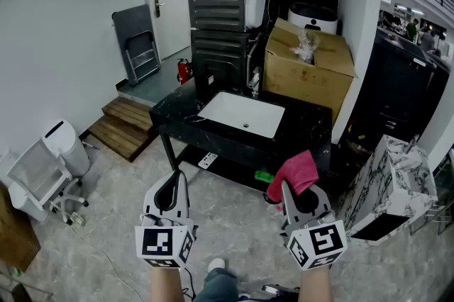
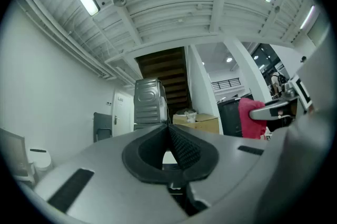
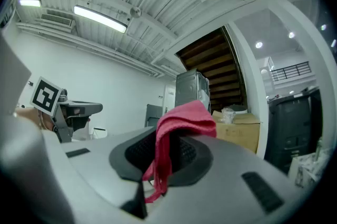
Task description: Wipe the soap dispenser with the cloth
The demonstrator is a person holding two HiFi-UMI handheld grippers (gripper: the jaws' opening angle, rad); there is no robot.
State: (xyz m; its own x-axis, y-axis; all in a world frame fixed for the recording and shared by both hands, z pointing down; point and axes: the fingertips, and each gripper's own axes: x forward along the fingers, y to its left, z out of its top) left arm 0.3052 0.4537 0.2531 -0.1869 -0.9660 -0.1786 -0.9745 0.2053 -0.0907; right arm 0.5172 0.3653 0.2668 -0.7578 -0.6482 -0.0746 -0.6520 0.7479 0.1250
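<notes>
Person stands back from the black counter (image 1: 312, 125), both tools held out about level, well short of it.

Right gripper (image 1: 286, 186): jaws pinching a pink cloth (image 1: 298, 171). The cloth bunches above the tips and a tail hangs down between the pads.

Left gripper (image 1: 174, 179): jaws pressed together, nothing between them.

Soap dispenser (image 1: 254, 82): probably the small upright thing at the back edge of the counter, just beside the white sink (image 1: 241, 113) and next to the cardboard box (image 1: 305, 74). It's too small to be sure. Nothing touches it yet.

Step in hand, as I read it: walk in and bring the cloth to the dispenser. Wiping not started.

To do it well:
- Close in until the dispenser is within easy reach of both tools.
- Lead with the bunched part of the cloth, not the bare jaw tips.
- Open the left tool and steady the body, since a light bottle would likely tip or slide under a sideways wipe.
- Keep the pinch firm so the cloth doesn't slip out.
- The box crowds that side, so come in from the sink side.
</notes>
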